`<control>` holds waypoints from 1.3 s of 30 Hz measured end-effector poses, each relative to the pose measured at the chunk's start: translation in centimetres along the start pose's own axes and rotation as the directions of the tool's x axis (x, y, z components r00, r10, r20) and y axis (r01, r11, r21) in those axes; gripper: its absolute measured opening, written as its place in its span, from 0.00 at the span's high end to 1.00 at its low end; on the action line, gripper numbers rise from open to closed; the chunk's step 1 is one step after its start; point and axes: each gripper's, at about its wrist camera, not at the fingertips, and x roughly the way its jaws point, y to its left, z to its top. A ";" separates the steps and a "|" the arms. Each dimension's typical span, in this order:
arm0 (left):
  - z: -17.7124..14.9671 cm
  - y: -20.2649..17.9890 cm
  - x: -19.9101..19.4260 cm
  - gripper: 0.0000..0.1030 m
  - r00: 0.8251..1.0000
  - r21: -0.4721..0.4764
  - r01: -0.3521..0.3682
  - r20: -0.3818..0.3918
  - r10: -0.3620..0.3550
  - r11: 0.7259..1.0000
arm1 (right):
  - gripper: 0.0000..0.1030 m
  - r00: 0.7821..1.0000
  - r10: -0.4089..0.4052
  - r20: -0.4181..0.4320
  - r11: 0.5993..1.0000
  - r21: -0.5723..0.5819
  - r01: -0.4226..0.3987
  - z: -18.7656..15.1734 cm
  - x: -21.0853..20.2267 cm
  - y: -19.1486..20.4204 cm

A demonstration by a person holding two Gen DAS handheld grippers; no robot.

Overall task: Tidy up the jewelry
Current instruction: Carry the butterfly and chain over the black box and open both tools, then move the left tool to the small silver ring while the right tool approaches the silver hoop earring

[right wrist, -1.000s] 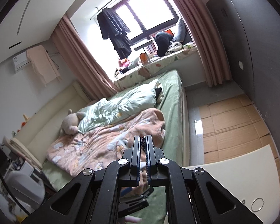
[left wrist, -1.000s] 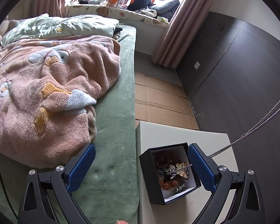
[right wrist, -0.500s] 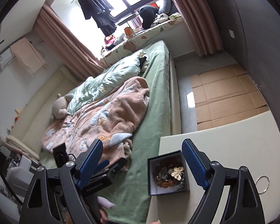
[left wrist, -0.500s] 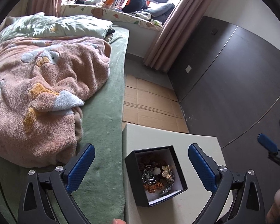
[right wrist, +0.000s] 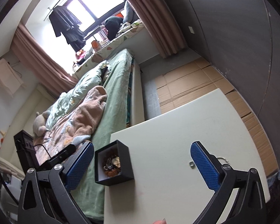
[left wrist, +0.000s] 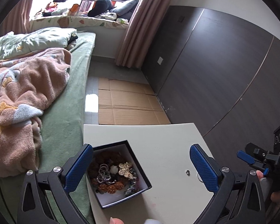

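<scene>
A black jewelry box (left wrist: pixel 102 201) with a white lining stands at the left edge of the pale table (left wrist: pixel 158 140), next to the bed. Beads, chains and a gold butterfly brooch (left wrist: pixel 125 169) fill it. My left gripper (left wrist: pixel 140 166) is open just above the table, its left finger beside the box. A small ring (left wrist: pixel 187 172) and a thin hoop (right wrist: pixel 222 159) lie to the right. My right gripper (right wrist: pixel 141 166) hangs low over the table (right wrist: pixel 177 130), its jaws opening wide with nothing between them; the box (right wrist: pixel 113 164) sits by its left finger and the ring (right wrist: pixel 191 164) by its right.
A green bed (left wrist: pixel 61 121) with a pink blanket (left wrist: pixel 24 93) runs along the table's left side. Dark wardrobe panels (left wrist: pixel 214 74) stand to the right. Flattened cardboard (left wrist: pixel 128 102) covers the floor beyond the table. A person's fingers (left wrist: pixel 259 175) hold the right gripper (left wrist: pixel 252 163).
My right gripper went from shut to wide open and dropped toward the table. The silver chain stretched down into the box is gone from the air. My left gripper shifted right along the table.
</scene>
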 end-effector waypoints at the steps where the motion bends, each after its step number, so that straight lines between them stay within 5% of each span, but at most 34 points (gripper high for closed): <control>1: -0.1 -0.7 0.2 0.00 1.000 0.014 0.013 -0.002 -0.013 1.000 | 0.00 1.000 -0.014 -0.001 1.000 0.006 0.014 -0.2 0.0 -0.8; 19: -2.7 -8.4 7.8 0.03 0.986 0.138 -0.005 -0.166 0.028 0.990 | 0.00 0.983 -0.174 -0.062 0.973 0.143 0.181 -1.7 -0.3 -9.3; 23: -3.7 -9.4 9.7 0.14 0.977 0.162 0.001 -0.210 0.033 0.987 | 0.02 0.987 -0.143 -0.069 0.969 0.193 0.154 -1.9 -0.2 -10.7; 24: -3.9 -9.7 10.3 0.24 0.974 0.161 0.009 -0.226 0.028 0.987 | 0.06 0.988 -0.130 -0.081 0.967 0.212 0.145 -2.0 0.0 -11.1; 27: -4.8 -10.6 12.2 0.31 0.962 0.176 0.025 -0.271 0.024 0.984 | 0.24 0.990 -0.072 -0.122 0.957 0.270 0.103 -2.5 0.7 -12.5; 39: -8.2 -14.0 17.1 0.52 0.939 0.289 0.032 -0.338 0.070 0.957 | 0.26 0.972 -0.155 -0.175 0.929 0.309 0.204 -3.0 0.4 -15.3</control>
